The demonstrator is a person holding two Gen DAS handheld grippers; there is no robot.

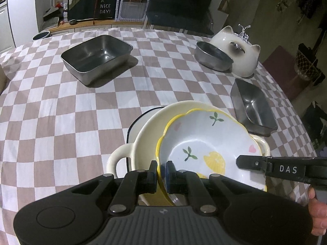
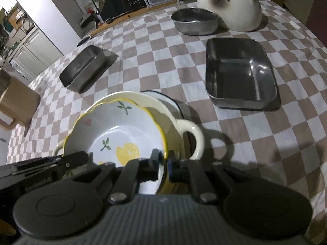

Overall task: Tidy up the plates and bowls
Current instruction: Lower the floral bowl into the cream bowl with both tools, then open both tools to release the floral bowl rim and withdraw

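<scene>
A white lemon-print bowl with a wavy yellow rim (image 1: 206, 140) (image 2: 120, 126) rests tilted inside a cream two-handled dish (image 1: 147, 128) (image 2: 179, 126), which sits on a white plate with a dark rim (image 1: 139, 120) (image 2: 163, 97). My left gripper (image 1: 161, 169) is shut on the lemon bowl's near-left rim. My right gripper (image 2: 163, 159) is shut on the same bowl's opposite rim; it also shows in the left wrist view (image 1: 241, 161) from the right.
On the checked tablecloth (image 1: 61, 112) stand a large steel rectangular tray (image 1: 96, 57) (image 2: 83, 69), a smaller steel tray (image 1: 253, 106) (image 2: 239, 71), a round steel bowl (image 1: 212, 56) (image 2: 194, 20) and a cat-shaped ceramic jar (image 1: 239, 51) (image 2: 231, 6).
</scene>
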